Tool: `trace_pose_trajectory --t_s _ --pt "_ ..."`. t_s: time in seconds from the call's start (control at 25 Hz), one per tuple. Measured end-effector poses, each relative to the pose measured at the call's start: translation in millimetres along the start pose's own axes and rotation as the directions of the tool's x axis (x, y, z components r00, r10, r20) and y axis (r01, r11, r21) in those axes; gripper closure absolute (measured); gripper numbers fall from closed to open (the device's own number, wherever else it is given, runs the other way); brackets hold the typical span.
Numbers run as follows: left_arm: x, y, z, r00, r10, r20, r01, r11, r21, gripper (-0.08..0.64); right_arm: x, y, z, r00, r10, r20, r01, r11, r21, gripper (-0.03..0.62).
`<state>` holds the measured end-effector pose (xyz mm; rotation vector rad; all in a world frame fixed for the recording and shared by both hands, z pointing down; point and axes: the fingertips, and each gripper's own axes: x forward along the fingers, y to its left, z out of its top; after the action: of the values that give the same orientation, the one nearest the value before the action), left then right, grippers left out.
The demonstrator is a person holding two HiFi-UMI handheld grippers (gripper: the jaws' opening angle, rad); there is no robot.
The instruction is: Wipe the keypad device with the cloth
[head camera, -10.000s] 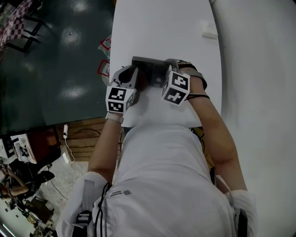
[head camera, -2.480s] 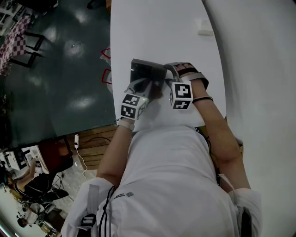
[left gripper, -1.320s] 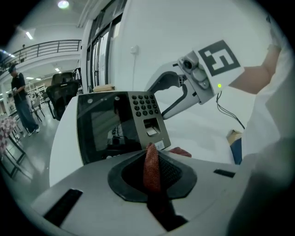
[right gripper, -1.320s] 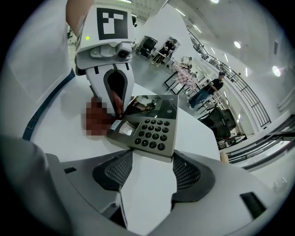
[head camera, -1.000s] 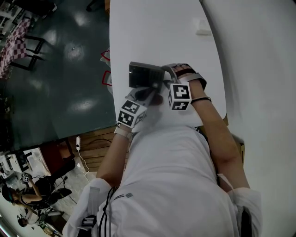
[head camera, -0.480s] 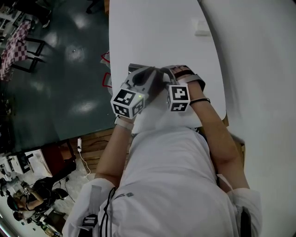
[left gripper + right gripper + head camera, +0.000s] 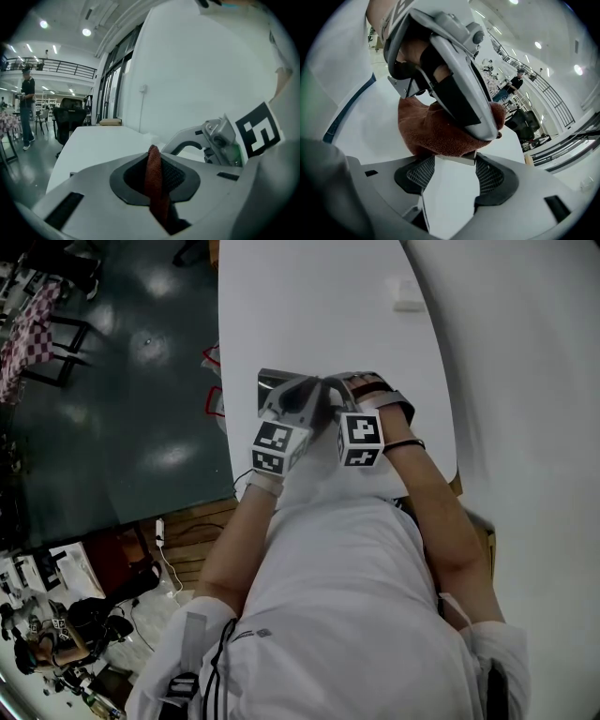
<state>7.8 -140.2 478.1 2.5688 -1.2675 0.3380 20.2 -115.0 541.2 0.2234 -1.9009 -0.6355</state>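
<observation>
The left gripper [image 7: 300, 401], jaws pinched tight on the red cloth [image 7: 153, 180], has swung back over the keypad device [image 7: 272, 381] since a second ago. The right gripper [image 7: 336, 397] clamps the device's near edge. The device sits close to the left edge of the table [image 7: 309, 306], with bare tabletop beyond.

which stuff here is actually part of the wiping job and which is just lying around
Part of the job:
- keypad device, clamped in the right gripper
- red-brown cloth, pinched in the left gripper

Just lying about:
- small pale box farther up the table
- office chair on the floor
- red-edged things off the table's edge, too small to identify
</observation>
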Motion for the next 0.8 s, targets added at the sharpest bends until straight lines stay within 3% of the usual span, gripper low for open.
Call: trace_pose_trajectory --t_s 0.4,0.8 --pt "-2 -4 -1 0.997 0.01 0.071 -0.012 0.999 0.031 0.525 -1 -3 0 1.0 -0.019 -0.001 0.019 1.0 -0.007 0.341" --pt "-8 -11 -18 0.999 -0.001 0.055 0.001 1.0 -0.007 0.525 -1 -1 0 1.0 -0.001 0.001 0.001 1.0 0.007 0.341"
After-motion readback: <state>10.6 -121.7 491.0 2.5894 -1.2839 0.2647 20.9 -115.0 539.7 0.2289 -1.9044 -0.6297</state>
